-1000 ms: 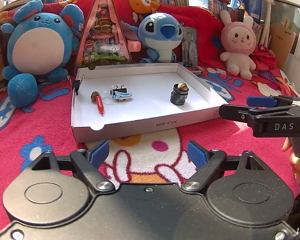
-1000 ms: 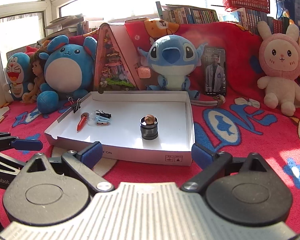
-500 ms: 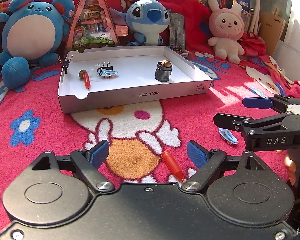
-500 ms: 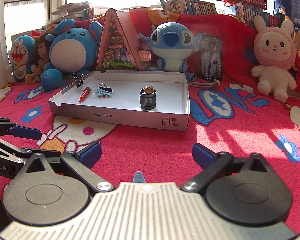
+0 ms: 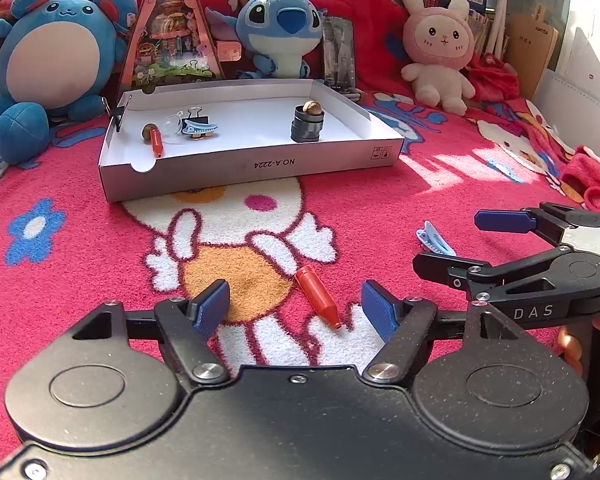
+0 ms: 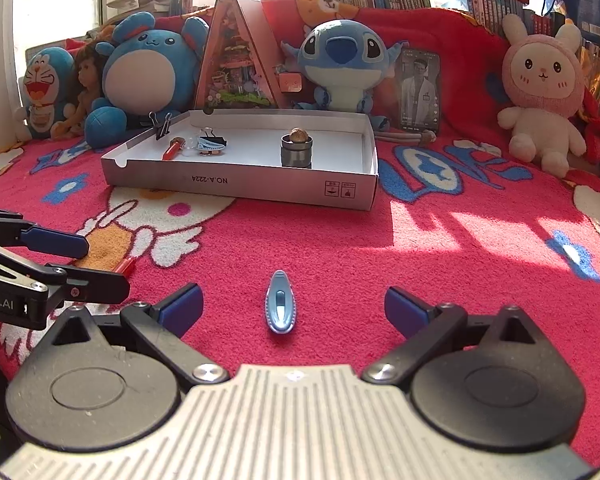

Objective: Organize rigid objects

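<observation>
L tongs (image 5: 296,306) closing; R tongs (image 6: 292,306) wide.

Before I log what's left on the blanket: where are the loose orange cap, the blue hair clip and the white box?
orange cap (image 5: 316,296), left wrist view, mid body.
blue hair clip (image 6: 281,303), right wrist view, top centre.
white box (image 6: 260,184), right wrist view, front wall.

Red cartoon-print blanket (image 5: 380,208) carries a white shallow box (image 5: 256,166), an orange crayon-shaped piece (image 5: 318,298) and a light-blue hair clip (image 6: 281,307) lying apart. Plush toys (image 6: 540,92) sit along its far edge.
</observation>
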The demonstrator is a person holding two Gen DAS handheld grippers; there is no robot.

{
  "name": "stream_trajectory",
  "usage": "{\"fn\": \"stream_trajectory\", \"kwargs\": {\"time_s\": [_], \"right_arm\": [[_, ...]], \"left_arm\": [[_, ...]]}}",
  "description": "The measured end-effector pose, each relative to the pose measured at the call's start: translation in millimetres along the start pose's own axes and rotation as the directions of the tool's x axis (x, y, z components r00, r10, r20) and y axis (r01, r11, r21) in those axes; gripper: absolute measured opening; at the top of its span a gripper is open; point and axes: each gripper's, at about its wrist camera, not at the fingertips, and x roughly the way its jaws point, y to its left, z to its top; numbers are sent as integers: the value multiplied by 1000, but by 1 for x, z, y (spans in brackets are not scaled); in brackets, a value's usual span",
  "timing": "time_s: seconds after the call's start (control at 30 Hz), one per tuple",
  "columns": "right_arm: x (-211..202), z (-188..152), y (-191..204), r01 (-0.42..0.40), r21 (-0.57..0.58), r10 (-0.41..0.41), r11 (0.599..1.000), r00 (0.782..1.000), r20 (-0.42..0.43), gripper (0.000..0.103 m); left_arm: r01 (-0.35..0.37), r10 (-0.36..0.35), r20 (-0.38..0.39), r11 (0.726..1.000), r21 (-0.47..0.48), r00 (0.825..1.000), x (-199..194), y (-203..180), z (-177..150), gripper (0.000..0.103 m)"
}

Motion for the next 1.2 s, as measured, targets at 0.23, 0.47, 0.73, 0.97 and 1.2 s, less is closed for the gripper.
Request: {"fn": "stream_trajectory", "kwargs": {"time_s": [0.23,0.47,0.73,0.97,1.2], "right_arm": [[0,-5,8,-6,-26,7,1000,1000,13,97],[2,-6,14,-15,-32,15,999,1000,14,81],[1,-7,14,-5,-15,6,1000,1000,20,46],[1,-5,10,5,6,-5,1000,1000,25,28],[1,1,8,4,32,-5,999,999,34,25]], "left_arm": [[10,-10,8,1000,-17,1000,0,-4,-1,40],[10,-10,3,999,-31,1000,5,-7,0,21],[-7,7,7,1000,-25,1000,7,-8,0,10],[-23,23,15,1000,-17,1000,7,-9,2,10],[-35,36,33,999,-25,999,5,-5,9,10]]}}
